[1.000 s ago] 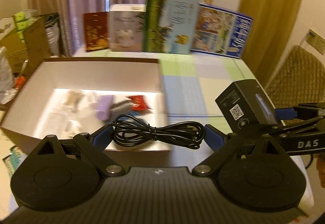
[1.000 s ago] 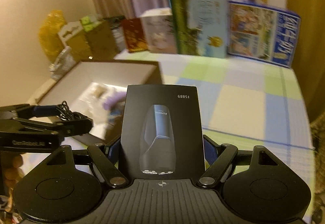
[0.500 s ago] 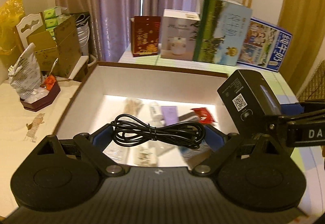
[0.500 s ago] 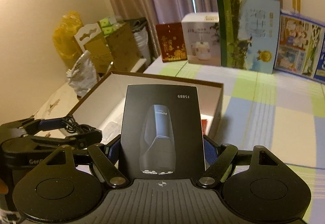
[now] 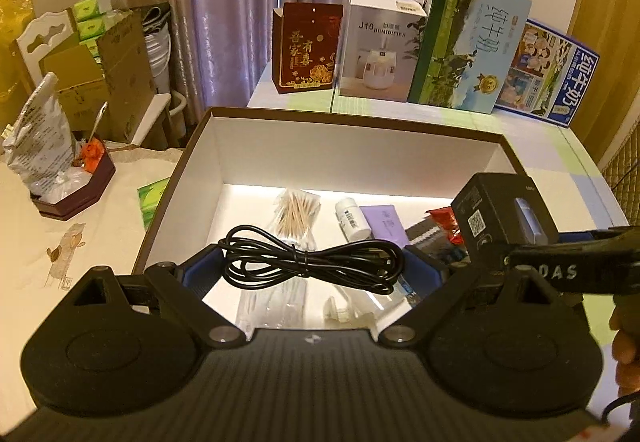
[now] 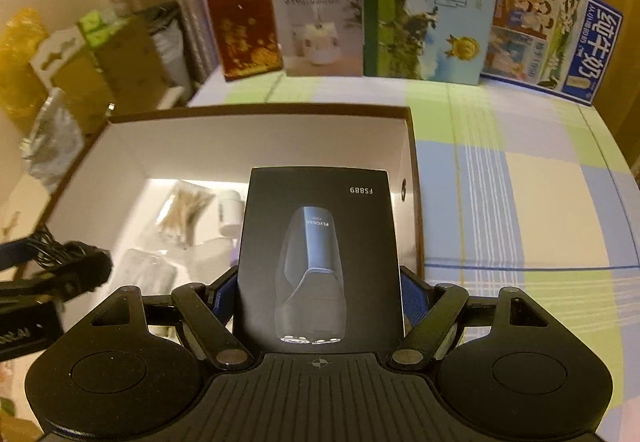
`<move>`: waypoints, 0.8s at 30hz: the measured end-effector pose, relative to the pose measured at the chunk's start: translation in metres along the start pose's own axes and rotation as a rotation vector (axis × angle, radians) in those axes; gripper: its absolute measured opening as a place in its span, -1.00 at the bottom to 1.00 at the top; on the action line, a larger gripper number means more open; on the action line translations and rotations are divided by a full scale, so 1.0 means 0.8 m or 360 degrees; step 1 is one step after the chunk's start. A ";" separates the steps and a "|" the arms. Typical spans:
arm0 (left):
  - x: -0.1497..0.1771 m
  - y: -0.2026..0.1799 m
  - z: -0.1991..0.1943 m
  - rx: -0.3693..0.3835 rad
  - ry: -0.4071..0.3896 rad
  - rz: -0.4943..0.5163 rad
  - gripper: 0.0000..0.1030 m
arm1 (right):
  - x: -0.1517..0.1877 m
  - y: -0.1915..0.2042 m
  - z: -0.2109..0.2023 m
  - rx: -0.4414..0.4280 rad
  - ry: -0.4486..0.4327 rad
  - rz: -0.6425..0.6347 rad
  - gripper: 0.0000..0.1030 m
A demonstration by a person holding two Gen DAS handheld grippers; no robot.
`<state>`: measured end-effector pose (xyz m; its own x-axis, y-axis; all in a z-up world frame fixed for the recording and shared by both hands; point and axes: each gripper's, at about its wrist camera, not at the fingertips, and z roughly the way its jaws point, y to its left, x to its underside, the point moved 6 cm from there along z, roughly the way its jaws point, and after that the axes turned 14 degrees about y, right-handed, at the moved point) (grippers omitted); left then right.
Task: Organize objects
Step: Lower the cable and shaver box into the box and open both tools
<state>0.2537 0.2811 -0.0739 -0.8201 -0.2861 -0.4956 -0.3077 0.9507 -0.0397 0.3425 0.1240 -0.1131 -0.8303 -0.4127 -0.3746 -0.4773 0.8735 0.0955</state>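
Observation:
My left gripper (image 5: 312,270) is shut on a coiled black cable (image 5: 308,262), held lengthwise between its blue pads above the open brown storage box (image 5: 352,123). My right gripper (image 6: 316,294) is shut on a black shaver box (image 6: 320,254) marked FS889, over the right part of the storage box (image 6: 256,111). In the left wrist view the shaver box (image 5: 500,217) and the right gripper (image 5: 568,262) hang at the right. Inside lie a bag of cotton swabs (image 5: 296,209), a white bottle (image 5: 352,219), a purple tube (image 5: 384,222) and a red packet (image 5: 444,219).
Cartons stand along the table's far edge: a red box (image 5: 306,49), a white humidifier box (image 5: 380,53), a tall milk carton (image 5: 468,41) and a blue one (image 5: 548,77). A checked cloth (image 6: 520,181) covers the table. Left of it, a side table holds a dark tray (image 5: 72,193).
Both grippers have swung left, from beside the storage box to over it, and dropped a little. Each keeps its load. The box's contents now show sharply below.

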 end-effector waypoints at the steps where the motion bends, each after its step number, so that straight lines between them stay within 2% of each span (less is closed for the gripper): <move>1: -0.003 0.003 0.004 0.0007 0.0003 0.0009 0.80 | -0.001 0.001 0.005 0.0025 0.0004 0.0008 0.47; 6: -0.015 0.010 0.020 0.0032 0.0028 0.0037 0.80 | -0.010 0.003 0.025 0.0089 -0.0002 0.0070 0.48; 10: -0.024 0.015 0.034 0.0042 0.0051 0.0049 0.80 | -0.017 0.007 0.037 0.0132 -0.0010 0.0037 0.48; 24: -0.044 0.023 0.079 0.0035 0.0130 0.0069 0.80 | -0.025 0.006 0.038 0.0043 -0.0002 0.0056 0.50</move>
<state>0.3071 0.3165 -0.1118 -0.8695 -0.2525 -0.4246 -0.2610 0.9646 -0.0392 0.3655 0.1446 -0.1330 -0.8460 -0.3812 -0.3728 -0.4398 0.8942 0.0837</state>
